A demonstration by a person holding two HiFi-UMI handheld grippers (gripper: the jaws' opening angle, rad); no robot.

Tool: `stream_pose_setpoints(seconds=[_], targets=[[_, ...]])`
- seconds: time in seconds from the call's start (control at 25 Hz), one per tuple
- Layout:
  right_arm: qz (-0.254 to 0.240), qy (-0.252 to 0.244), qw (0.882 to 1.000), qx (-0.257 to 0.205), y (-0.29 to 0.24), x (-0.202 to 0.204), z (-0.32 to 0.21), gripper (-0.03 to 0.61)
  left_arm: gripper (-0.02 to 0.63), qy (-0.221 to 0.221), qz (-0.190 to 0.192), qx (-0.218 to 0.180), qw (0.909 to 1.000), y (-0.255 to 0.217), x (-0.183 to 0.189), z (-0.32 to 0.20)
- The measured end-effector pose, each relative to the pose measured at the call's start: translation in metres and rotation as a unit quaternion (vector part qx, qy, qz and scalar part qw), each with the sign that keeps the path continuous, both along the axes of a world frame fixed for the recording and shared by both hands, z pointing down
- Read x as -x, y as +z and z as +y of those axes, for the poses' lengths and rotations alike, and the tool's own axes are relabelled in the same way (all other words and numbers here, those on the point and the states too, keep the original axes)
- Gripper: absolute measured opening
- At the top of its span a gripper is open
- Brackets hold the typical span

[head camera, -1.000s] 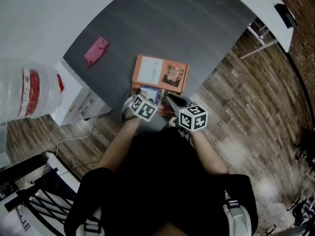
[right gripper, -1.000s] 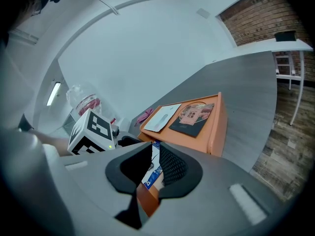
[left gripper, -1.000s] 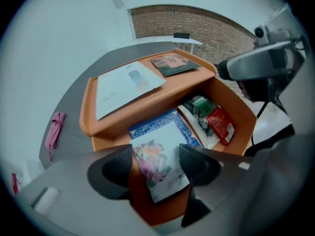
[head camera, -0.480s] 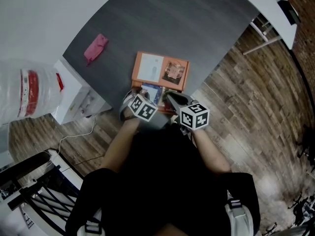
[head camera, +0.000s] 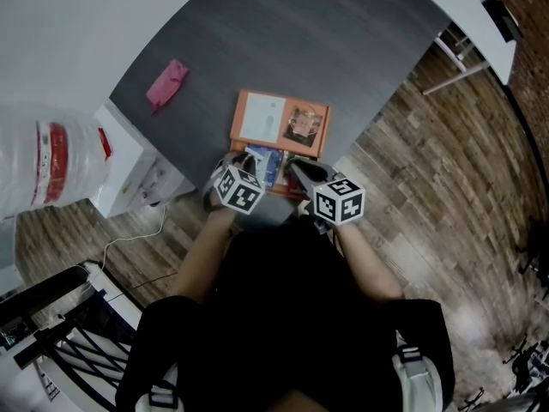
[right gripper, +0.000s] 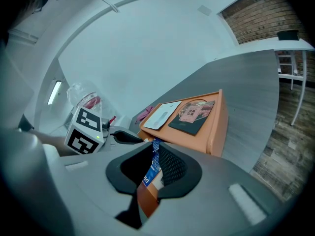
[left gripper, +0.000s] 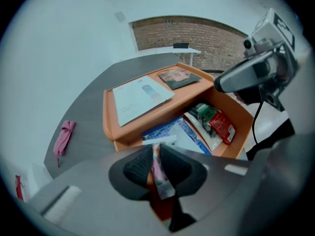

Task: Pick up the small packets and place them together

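Observation:
An orange tray [head camera: 245, 101] sits at the near edge of the dark grey table. Its upper level carries a white leaflet [left gripper: 140, 95] and a dark booklet [left gripper: 178, 76]. In the lower compartment lie a blue-patterned packet [left gripper: 172, 132] and green and red packets [left gripper: 216, 122]. My left gripper [left gripper: 156, 163] hovers just before the tray's near end, its jaws closing and pinching a small pink-and-white packet [left gripper: 160, 178]. My right gripper [right gripper: 155, 163] is beside it at the tray's right corner, shut on a small blue packet [right gripper: 151, 173].
A pink cloth [head camera: 166, 84] lies on the table far to the left. A large water bottle [head camera: 51, 157] and a white cabinet [head camera: 129, 174] stand left of the table. A white table [head camera: 463, 15] is at the upper right, over wooden floor.
The left gripper's jaws have closed from wide open onto the pink packet, and its marker cube has shifted slightly left. The right gripper has barely moved.

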State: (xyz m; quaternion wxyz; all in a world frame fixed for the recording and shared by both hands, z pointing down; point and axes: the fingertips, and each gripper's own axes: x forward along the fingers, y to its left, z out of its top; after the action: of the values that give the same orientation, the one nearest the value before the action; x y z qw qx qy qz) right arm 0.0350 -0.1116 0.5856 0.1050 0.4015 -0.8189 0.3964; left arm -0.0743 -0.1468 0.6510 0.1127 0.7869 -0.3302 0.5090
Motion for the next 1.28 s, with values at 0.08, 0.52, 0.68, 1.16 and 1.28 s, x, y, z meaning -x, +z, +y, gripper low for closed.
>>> stream_pose_setpoints(seconds=[0.08,0.52,0.68,1.16,1.28], targets=[[0.001,0.0,1.0,-0.001,-0.001,0.001,0.0,0.041,0.052,-0.003,0.021,-0.002,0.9998,-0.008,0.0,0.0],[0.015,0.008,1.0,-0.012,-0.011,-0.001,-0.004,0.041,0.048,-0.015,0.191,0.044,0.9805,-0.061,-0.011,0.011],[0.019,0.014,1.0,-0.018,-0.017,-0.003,-0.006,0.041,0.048,-0.015,0.219,0.042,0.9746,-0.08,-0.009,0.01],[0.027,0.029,0.998,-0.039,-0.031,-0.001,-0.019,0.041,0.046,-0.011,0.23,-0.01,0.973,-0.115,-0.01,-0.062],[0.028,0.03,0.998,-0.04,-0.032,-0.002,-0.019,0.041,0.046,-0.011,0.221,-0.006,0.9751,-0.111,-0.015,-0.081]])
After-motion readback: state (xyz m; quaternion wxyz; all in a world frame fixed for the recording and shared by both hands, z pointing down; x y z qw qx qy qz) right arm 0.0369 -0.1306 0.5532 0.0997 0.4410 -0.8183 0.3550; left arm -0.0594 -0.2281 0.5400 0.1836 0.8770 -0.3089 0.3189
